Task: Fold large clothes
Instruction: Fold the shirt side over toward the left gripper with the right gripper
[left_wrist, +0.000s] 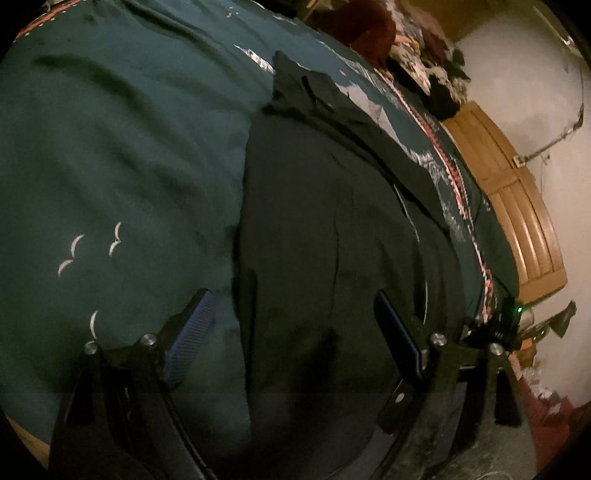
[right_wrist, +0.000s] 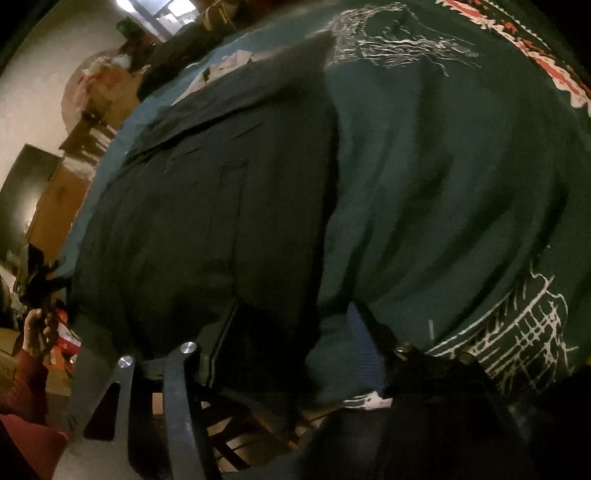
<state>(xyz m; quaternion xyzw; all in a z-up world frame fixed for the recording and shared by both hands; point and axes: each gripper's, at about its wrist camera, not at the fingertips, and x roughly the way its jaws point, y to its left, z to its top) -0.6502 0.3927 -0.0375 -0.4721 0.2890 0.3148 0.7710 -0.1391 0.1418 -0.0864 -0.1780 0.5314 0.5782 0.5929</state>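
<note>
- A dim room with pale walls; a dark green blanket printed with small white bird shapes and, near its edge, a red-and-white patterned border covers the broad surface that fills both wrist views.
- A black garment lies spread flat on the blanket, long and roughly rectangular, with a flap or collar-like fold at its far end and a faint seam running down its middle.
- In the right wrist view the same black garment takes up the left half of the surface, its right edge lying against bare green blanket with white line drawings.
- The left gripper hangs over the near end of the garment, jaws wide apart: the left finger stands over green blanket, the right finger over black cloth, and nothing is between the blue ribbed pads.
- The right gripper sits at the garment's near right edge; its jaws stand apart. Whether its pads touch any cloth I cannot tell, since the left finger is lost against the black fabric.
- Beyond the blanket's edge stands a wooden panel with slats against the wall.
- A hand in a dark red sleeve shows at the left rim of the right wrist view, with clutter around it.
</note>
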